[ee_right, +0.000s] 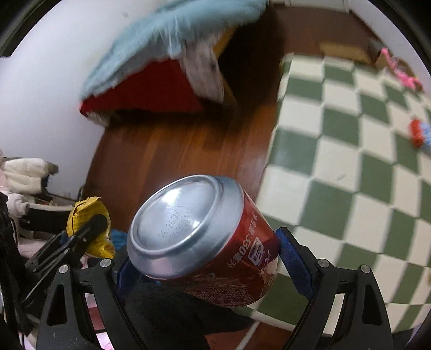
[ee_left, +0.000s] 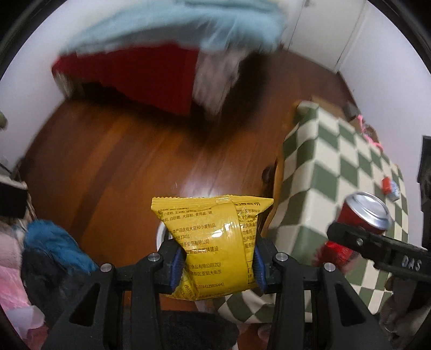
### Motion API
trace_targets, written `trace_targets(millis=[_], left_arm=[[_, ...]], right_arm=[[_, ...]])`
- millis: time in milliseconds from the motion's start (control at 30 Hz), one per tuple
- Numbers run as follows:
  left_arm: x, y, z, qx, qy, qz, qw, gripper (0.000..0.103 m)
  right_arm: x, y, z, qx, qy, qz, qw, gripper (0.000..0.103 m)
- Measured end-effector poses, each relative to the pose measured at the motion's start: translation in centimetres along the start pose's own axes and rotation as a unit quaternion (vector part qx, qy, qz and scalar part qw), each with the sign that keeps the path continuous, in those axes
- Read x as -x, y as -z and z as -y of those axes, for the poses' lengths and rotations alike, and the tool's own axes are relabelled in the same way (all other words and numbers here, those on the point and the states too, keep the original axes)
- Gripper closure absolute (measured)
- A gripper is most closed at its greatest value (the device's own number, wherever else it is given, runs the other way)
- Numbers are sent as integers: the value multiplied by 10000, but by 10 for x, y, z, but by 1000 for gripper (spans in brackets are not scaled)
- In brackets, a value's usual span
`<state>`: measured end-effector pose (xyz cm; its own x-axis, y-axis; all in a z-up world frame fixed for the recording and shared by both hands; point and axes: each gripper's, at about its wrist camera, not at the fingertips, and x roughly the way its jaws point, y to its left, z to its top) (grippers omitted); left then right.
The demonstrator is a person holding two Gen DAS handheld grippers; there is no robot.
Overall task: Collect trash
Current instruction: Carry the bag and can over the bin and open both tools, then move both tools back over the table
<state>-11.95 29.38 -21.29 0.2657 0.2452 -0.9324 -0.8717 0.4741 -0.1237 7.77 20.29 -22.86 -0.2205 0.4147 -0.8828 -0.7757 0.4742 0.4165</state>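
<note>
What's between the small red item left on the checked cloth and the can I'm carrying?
Only bare checked cloth between the red item and the can, as the right wrist view shows.

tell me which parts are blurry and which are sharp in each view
Left wrist view: the yellow snack bag in the left tongs is sharp with readable print, while the blue blanket and checked cloth smear. Right wrist view: the red can in the right tongs is crisp with glare on its silver end; the wooden floor streaks, and edges bend.
</note>
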Motion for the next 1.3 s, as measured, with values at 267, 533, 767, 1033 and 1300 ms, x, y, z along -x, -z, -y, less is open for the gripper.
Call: trace_targets(millis=[267,533,767,1033,1300], left_arm=[[-63,6,-51,570,-19,-603,9966,23],[-63,19,-89,871,-650,-583,9924,8],[-45,34,-101,915,-1314,-340,9865,8],[-22,50,-85,808,-1311,-273,9877,8],[23,57,-60,599,-1218,73,9907,8]], right_arm=[[-134,-23,-4,-474,122,-906,9947,11],[-200,-30,-20,-174,510,-1575,9861,2],[-195,-18,-30,350,848,-1643,9821,1],[-145,17,-38,989,1391,-1304,9767,1],[-86,40,-47,1152,1246,-921,9812,1]])
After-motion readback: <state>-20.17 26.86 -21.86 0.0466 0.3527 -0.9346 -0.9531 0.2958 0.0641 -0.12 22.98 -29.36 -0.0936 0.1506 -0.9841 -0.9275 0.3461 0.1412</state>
